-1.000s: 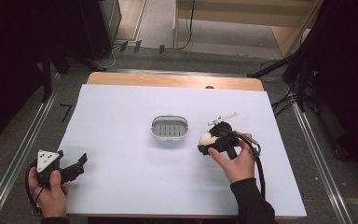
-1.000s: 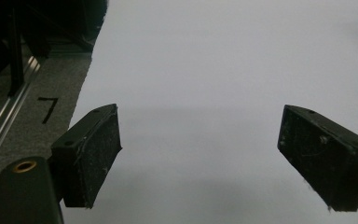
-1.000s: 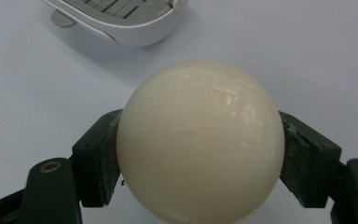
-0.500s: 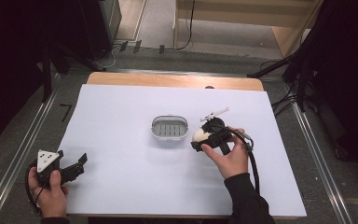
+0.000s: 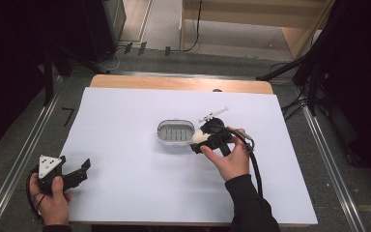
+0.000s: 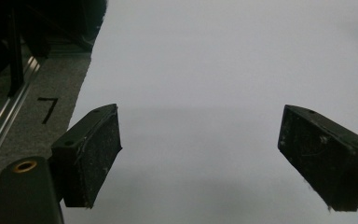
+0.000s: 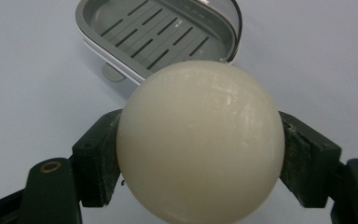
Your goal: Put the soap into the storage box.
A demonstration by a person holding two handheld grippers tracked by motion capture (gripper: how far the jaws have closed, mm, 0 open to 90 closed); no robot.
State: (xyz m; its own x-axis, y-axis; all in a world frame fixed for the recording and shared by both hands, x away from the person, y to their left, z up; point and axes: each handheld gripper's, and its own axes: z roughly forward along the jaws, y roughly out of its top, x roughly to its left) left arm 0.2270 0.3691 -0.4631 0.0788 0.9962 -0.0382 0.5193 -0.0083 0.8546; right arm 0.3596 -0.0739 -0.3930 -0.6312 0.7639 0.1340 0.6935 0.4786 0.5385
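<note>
- Right claw [image 5: 196, 140] grips a cream ball [image 7: 199, 140]; the slotted soap dish [image 7: 161, 32] lies just beyond, frame top.
- Left claw [image 6: 200, 158] gapes empty, lower left.

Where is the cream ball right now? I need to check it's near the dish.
The cream ball sits clamped in the right gripper, right of the table's centre in the high view, beside the right rim of the grey slotted dish.

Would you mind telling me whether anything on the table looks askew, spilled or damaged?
Nothing stands out. The grey slotted dish sits flat and empty on the white table, the right tool holds a cream ball intact beside it, and the left tool rests open.
</note>
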